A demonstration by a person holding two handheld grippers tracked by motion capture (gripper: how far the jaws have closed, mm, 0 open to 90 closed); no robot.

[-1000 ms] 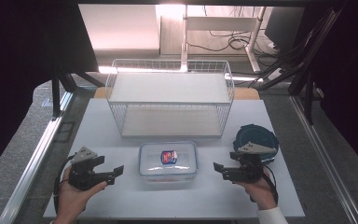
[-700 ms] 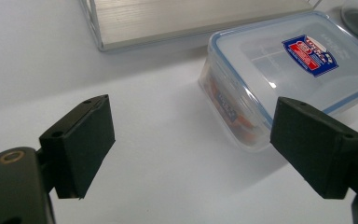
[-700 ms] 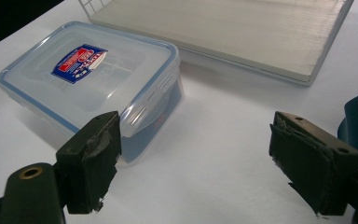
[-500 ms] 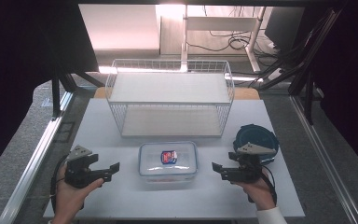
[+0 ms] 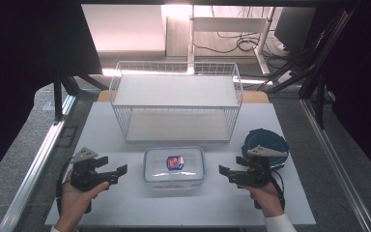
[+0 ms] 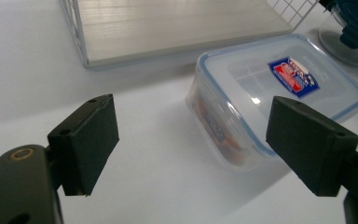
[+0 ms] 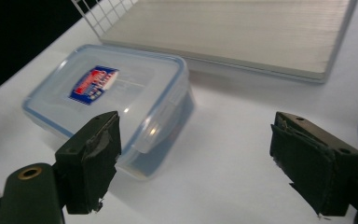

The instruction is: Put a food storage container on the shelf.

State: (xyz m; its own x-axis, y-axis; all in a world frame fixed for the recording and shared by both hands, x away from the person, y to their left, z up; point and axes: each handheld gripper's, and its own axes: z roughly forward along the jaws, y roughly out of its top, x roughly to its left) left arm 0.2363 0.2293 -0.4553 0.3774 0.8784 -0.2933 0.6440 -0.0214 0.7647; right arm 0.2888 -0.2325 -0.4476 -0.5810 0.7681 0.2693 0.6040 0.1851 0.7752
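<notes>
Grippers sit either side of the clear lidded food container (image 5: 174,166), which rests on the white table (image 5: 125,212) just in front of the wire basket shelf (image 5: 176,107). I have the left gripper (image 5: 121,170) near the container's left end and the right gripper (image 5: 221,170) near its right end, both pointing inward at it and apart from it. In the left gripper view the jaws stand wide with bare table between them; they have just been closing a little, with nothing caught. In the right gripper view the jaws are also spread and empty, the container's latched corner lying just ahead of them. A blue-lidded round container (image 5: 265,145) sits behind my right hand. I judge the work barely begun: approach made, no grasp yet. The lid looks clipped on, the container unmoved, and contact, grip and any lift toward the shelf all remain.
</notes>
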